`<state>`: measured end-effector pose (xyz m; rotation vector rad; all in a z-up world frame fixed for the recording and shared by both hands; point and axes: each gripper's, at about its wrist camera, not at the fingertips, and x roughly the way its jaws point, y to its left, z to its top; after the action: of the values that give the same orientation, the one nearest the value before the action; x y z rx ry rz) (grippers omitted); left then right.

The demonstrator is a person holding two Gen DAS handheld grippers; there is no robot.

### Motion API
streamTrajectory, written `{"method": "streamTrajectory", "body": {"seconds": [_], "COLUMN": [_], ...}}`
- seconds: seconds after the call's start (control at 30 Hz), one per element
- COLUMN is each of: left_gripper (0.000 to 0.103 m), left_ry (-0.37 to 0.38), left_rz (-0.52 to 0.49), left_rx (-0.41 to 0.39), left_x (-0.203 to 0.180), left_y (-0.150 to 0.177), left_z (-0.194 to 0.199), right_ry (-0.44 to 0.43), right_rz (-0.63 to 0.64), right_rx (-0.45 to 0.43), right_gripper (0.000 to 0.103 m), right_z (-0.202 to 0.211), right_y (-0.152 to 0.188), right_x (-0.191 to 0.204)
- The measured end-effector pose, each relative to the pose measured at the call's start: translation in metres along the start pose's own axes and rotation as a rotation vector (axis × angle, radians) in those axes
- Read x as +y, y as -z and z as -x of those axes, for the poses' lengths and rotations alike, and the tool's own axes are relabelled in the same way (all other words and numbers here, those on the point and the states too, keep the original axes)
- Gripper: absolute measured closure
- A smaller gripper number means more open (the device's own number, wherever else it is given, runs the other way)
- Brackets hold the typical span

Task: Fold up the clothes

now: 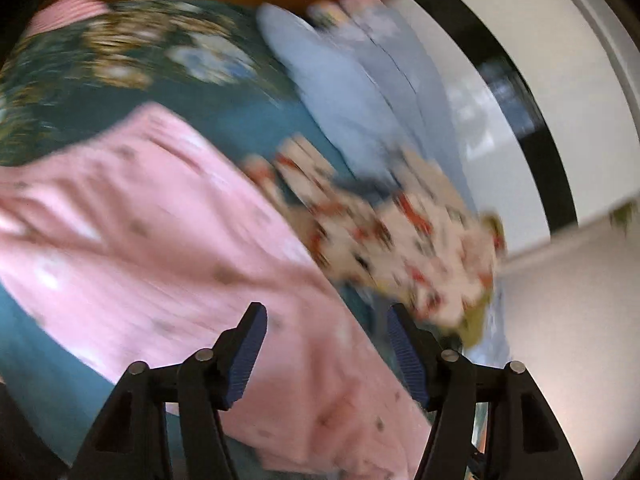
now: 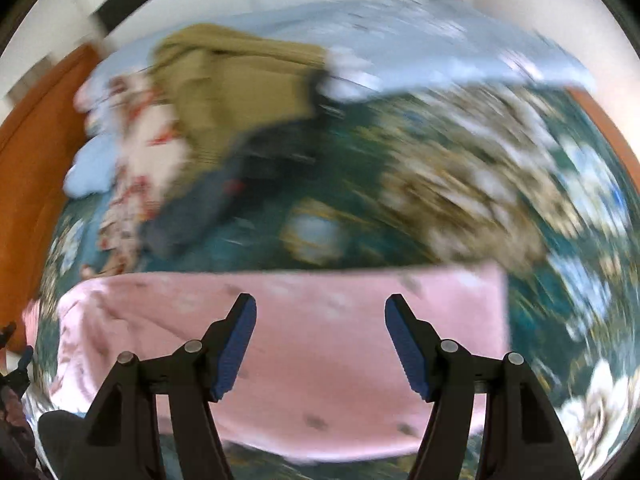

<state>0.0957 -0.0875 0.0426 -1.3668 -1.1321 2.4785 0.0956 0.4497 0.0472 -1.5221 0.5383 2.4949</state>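
A pink garment (image 1: 168,256) with small dark specks lies spread on a teal floral bedspread (image 1: 120,64). Seen from the right wrist, the pink garment (image 2: 320,340) is a flat folded rectangle with a straight far edge. My left gripper (image 1: 326,320) hangs above it, open, with nothing between its blue pads. Over the same garment my right gripper (image 2: 320,312) is open and holds nothing. Both views are smeared by motion.
A white cloth with red print (image 1: 400,240) and pale blue fabric (image 1: 360,92) lie further along the bed. The right wrist view has an olive garment (image 2: 240,80), dark clothing (image 2: 224,184) and the red-print cloth (image 2: 136,152) at the far side. An orange headboard (image 2: 32,160) borders the bed.
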Motion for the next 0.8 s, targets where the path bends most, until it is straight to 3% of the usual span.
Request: {"method": "streamTrajectory", "body": {"seconds": [0.17, 0.27, 0.47, 0.53, 0.6, 0.73, 0.77, 0.8], "left_gripper": [0.037, 0.037, 0.037, 0.037, 0.037, 0.037, 0.037, 0.037], "left_ry": [-0.058, -0.101, -0.089, -0.074, -0.051, -0.064, -0.072, -0.075], "left_rz": [-0.082, -0.096, -0.028, 0.017, 0.048, 0.042, 0.033, 0.025], "left_rx": [0.055, 0.083, 0.023, 0.033, 0.038, 0.029, 0.029, 0.031], "left_x": [-0.026, -0.025, -0.009, 0.0, 0.005, 0.004, 0.003, 0.001], "left_y": [0.049, 0.06, 0.052, 0.051, 0.051, 0.049, 0.049, 0.05], "left_z": [-0.047, -0.062, -0.056, -0.056, -0.055, -0.056, -0.058, -0.06], "right_ry": [0.085, 0.111, 0.039, 0.084, 0.077, 0.091, 0.1, 0.108], "right_rz": [-0.182, -0.245, -0.293, -0.304, -0.332, -0.358, -0.359, -0.357], "right_rx": [0.037, 0.047, 0.057, 0.048, 0.03, 0.039, 0.044, 0.05], "right_gripper": [0.035, 0.035, 0.035, 0.035, 0.035, 0.036, 0.04, 0.062], "right_z": [-0.003, -0.013, -0.048, -0.059, -0.068, -0.079, -0.08, -0.081], "right_y": [0.033, 0.043, 0.033, 0.023, 0.016, 0.005, 0.004, 0.002], "right_x": [-0.098, -0.13, -0.136, -0.133, -0.135, -0.135, -0.134, -0.132]}}
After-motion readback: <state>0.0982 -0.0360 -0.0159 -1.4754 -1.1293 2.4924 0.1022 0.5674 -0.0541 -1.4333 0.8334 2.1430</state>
